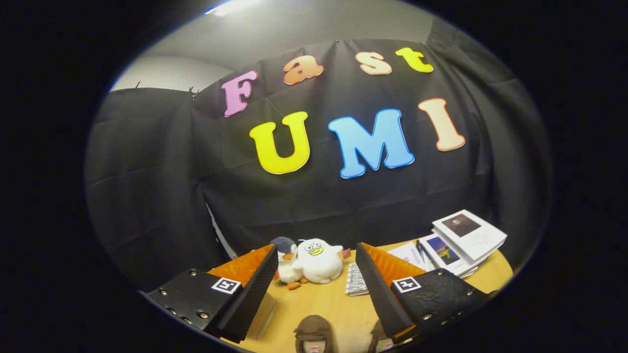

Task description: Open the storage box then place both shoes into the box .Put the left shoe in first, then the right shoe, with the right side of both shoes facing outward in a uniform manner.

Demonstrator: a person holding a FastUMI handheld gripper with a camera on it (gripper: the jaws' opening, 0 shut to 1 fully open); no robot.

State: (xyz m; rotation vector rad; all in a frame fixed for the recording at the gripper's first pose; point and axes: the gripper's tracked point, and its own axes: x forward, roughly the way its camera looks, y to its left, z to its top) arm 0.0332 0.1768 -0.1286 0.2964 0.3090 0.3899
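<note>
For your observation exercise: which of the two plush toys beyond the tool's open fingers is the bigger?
The white round plush toy; the dark-capped plush penguin leaning beside it is smaller.

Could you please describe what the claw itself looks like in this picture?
The claw has two wedge-shaped fingers with black ribbed inner pads and orange outer sides. Each sits on a black textured block fixed with silver screws and carries a small square black-and-white marker on top.

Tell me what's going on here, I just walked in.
A handheld claw hangs open above a wooden table, holding nothing. Beyond its fingers, two plush toys sit by the black cloth wall. A stack of booklets lies beyond the right finger, and two small brown-hatted figures sit low between the fingers. From this angle I can't see a storage box or shoes, so that job looks not yet started.
</note>
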